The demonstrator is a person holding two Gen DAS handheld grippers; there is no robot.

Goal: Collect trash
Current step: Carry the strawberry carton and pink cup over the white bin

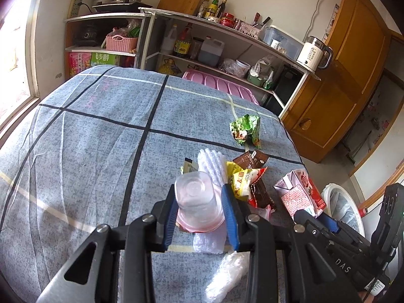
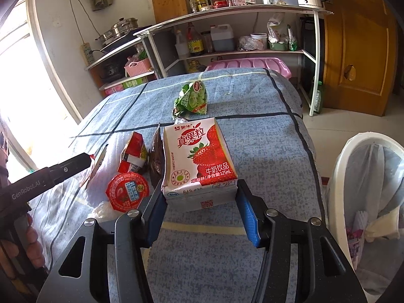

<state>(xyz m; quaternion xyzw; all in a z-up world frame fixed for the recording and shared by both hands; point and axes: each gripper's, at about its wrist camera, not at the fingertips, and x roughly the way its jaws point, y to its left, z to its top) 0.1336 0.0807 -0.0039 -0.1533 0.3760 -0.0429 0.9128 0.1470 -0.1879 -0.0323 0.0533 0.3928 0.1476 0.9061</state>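
Left gripper (image 1: 199, 202) closes its pads against a clear cup (image 1: 195, 194), lifting it as trash. Right gripper (image 2: 200, 199) grips the strawberry milk carton (image 2: 199, 161) on the table (image 1: 88, 139), beside the bin (image 2: 353, 166).

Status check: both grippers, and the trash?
Left gripper shut on clear cup. Right gripper shut on milk carton. Wrappers left on table; bin right, unobstructed.

Right gripper (image 2: 200, 197) jaws clamping strawberry milk carton (image 2: 199, 159) (lying flat), white bin (image 2: 338, 171) beside.
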